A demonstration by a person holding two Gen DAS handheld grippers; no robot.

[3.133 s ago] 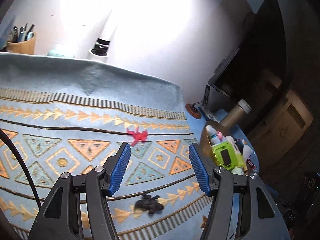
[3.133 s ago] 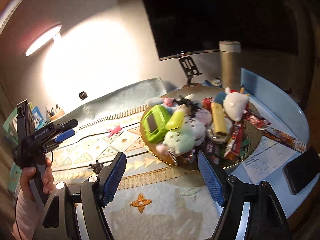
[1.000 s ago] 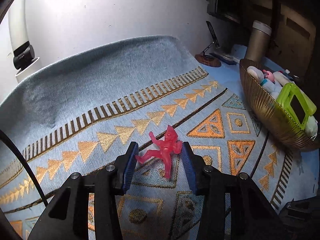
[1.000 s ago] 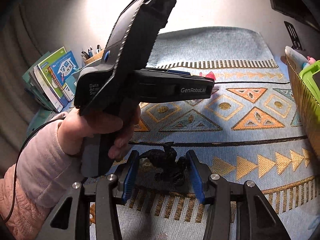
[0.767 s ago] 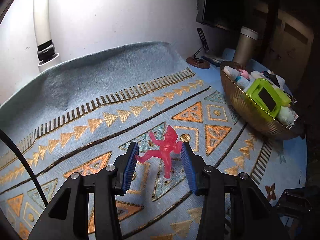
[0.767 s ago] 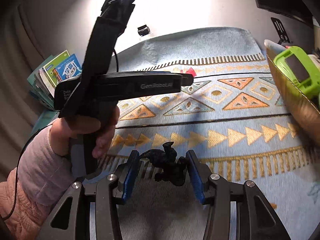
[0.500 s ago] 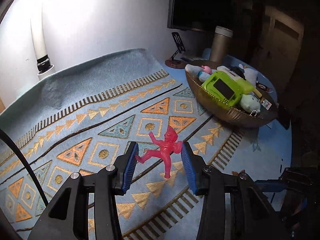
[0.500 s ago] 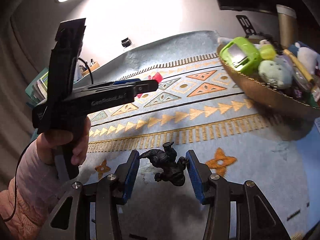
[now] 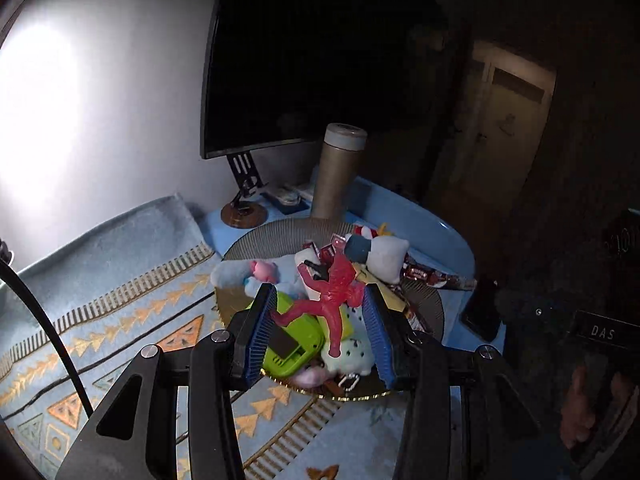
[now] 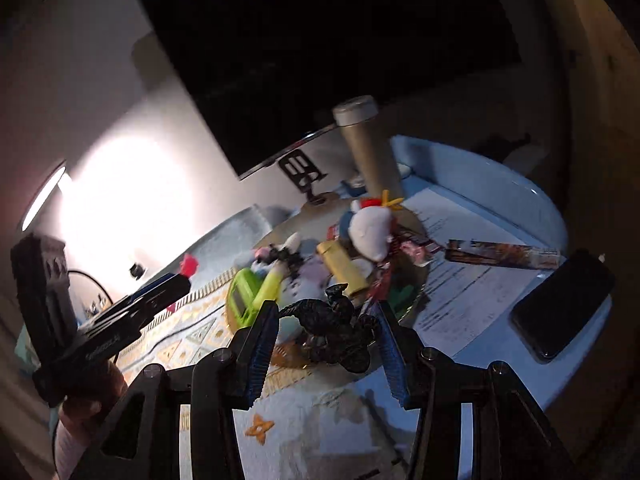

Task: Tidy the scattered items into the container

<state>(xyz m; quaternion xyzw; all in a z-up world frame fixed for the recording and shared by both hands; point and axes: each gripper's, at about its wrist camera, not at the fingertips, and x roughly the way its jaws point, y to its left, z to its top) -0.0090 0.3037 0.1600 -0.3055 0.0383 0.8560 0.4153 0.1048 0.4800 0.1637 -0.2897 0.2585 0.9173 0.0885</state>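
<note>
The left gripper (image 9: 320,322) is squeezed onto a red toy man (image 9: 334,300), in the middle of the left wrist view. The toy hangs right in front of the gold bowl (image 9: 264,242) — the bowl fills the middle of the frame behind it. The toy's long body runs from upper right to lower left, with one leg pointing down at the pile.

The right gripper (image 10: 326,330) is clamped on a black toy monster (image 10: 334,330), low in the middle of the right wrist view. The bowl (image 10: 290,226) lies just past it, a bit up the frame, so this toy looks to be at the near rim, not over the middle yet.

I think the left one is the readier of the two to drop its toy.

The bowl is already very full — a green toy (image 9: 298,340), a white plush bird (image 9: 386,256), a pink plush (image 9: 264,270), a yellow stick (image 10: 344,270) and candy wrappers (image 9: 428,274). A new toy might slide off the heap.

At the right of the right wrist view, a phone (image 10: 560,308) and a paper (image 10: 476,276) lie on the blue table (image 10: 500,172), outside the bowl.
</note>
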